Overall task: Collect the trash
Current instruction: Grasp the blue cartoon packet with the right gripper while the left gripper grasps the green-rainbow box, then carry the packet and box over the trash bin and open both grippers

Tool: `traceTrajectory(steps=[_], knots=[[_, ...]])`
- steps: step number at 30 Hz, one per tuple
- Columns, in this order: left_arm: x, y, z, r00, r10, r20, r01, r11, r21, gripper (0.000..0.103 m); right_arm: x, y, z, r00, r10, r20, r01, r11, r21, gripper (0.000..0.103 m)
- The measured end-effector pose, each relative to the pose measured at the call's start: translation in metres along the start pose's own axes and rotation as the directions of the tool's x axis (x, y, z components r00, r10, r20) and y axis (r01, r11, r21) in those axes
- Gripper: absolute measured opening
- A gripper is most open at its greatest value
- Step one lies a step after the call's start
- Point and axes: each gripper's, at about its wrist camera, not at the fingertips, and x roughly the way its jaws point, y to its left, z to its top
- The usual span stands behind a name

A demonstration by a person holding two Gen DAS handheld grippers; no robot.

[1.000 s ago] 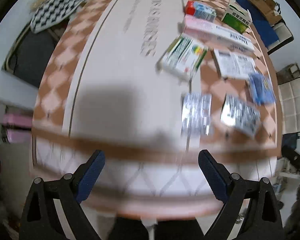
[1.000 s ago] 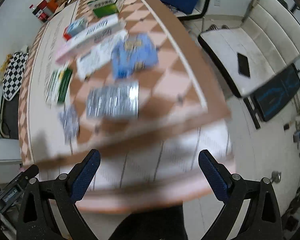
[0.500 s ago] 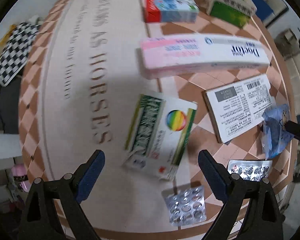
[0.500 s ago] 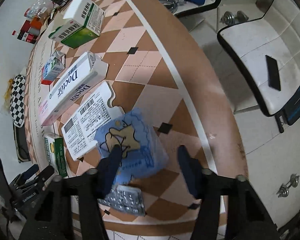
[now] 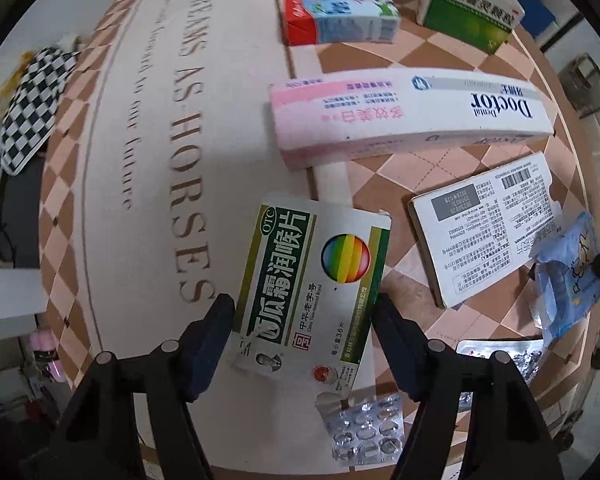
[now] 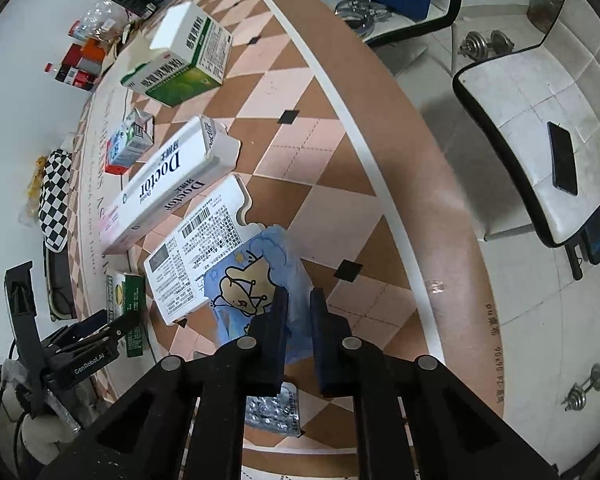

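Observation:
My left gripper [image 5: 304,312] has closed around the sides of a flat green and white medicine box with a rainbow ball [image 5: 312,284] that lies on the table; both pads meet its edges. It also shows in the right wrist view [image 6: 126,304]. My right gripper [image 6: 299,300] is shut on a crumpled blue cartoon-print bag [image 6: 252,280] near the table's right edge. The bag also shows in the left wrist view [image 5: 568,268].
On the checkered table [image 5: 140,160] lie a pink and white Doctor box [image 5: 404,116], a flat white box with a barcode [image 5: 488,224], a red and blue carton [image 5: 340,16], a green and white box [image 5: 468,0] and blister packs [image 5: 364,428]. A white chair [image 6: 540,120] stands right.
Both grippers moved forward over the table and closed: the left onto the rainbow medicine box, the right onto the blue bag.

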Motion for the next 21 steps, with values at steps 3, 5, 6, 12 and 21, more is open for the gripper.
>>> traceTrajectory(steps=[3,5,6,12,21], knots=[[-0.016,0.006,-0.013,0.999,0.013,0.035,-0.011,0.999,-0.049,0.068,-0.010,-0.002,-0.004,1.000,0.005,0.018,-0.005,1.000,-0.007,0.010],[-0.027,0.010,-0.020,0.997,0.034,0.063,-0.029,0.997,-0.073,0.068,-0.017,-0.002,-0.009,0.999,0.001,0.036,0.000,1.000,-0.021,0.010],[-0.031,0.011,-0.024,0.997,0.040,0.073,-0.034,0.996,-0.082,0.068,-0.021,-0.001,-0.011,0.999,0.000,0.043,0.001,1.000,-0.028,0.009],[-0.073,0.015,-0.061,0.987,0.052,0.154,-0.029,0.989,-0.146,0.068,-0.042,0.014,-0.037,0.997,0.003,0.081,0.003,0.998,-0.068,0.009],[-0.120,0.048,-0.137,0.964,-0.020,0.267,0.072,0.980,-0.186,0.068,-0.083,0.051,-0.119,0.989,0.032,0.147,-0.017,0.995,-0.100,0.009]])
